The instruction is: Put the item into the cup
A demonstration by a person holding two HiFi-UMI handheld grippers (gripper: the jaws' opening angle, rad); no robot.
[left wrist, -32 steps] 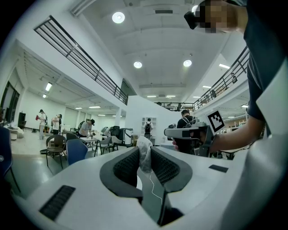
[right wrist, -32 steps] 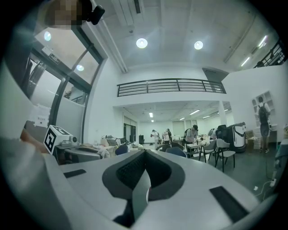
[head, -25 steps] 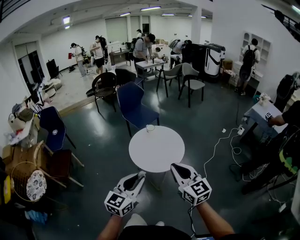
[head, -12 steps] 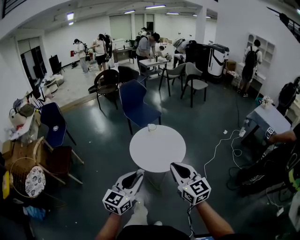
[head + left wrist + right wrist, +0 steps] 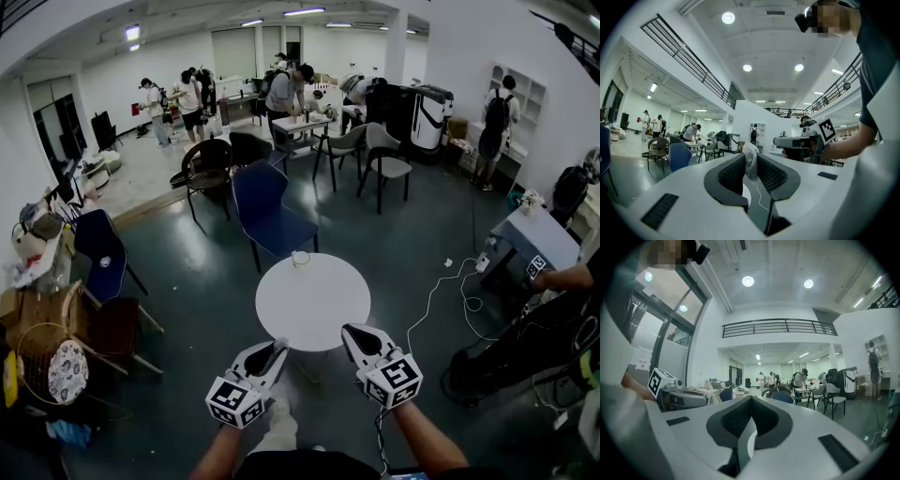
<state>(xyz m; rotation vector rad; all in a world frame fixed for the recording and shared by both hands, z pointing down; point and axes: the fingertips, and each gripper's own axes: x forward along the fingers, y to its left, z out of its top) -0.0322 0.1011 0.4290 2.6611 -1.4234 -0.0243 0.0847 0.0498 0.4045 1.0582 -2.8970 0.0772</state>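
A small clear cup (image 5: 300,259) stands at the far edge of the round white table (image 5: 312,302). My left gripper (image 5: 271,351) hovers just short of the table's near edge. In the left gripper view it (image 5: 751,161) is shut on a crumpled white item (image 5: 750,158) that sticks up between the pads. My right gripper (image 5: 352,335) hangs beside it at the same height, over the table's near rim. Its jaws (image 5: 750,405) meet at the tips with nothing between them. From the left gripper view, the right gripper (image 5: 801,141) shows off to the right.
A blue chair (image 5: 267,211) stands right behind the table. A white cable (image 5: 439,289) runs across the floor at right. Another blue chair (image 5: 98,258) and a wicker basket (image 5: 47,361) sit at left. People work at tables in the back.
The view has swayed a little. Both grippers stay in much the same place before the table, the left still holding the white item.
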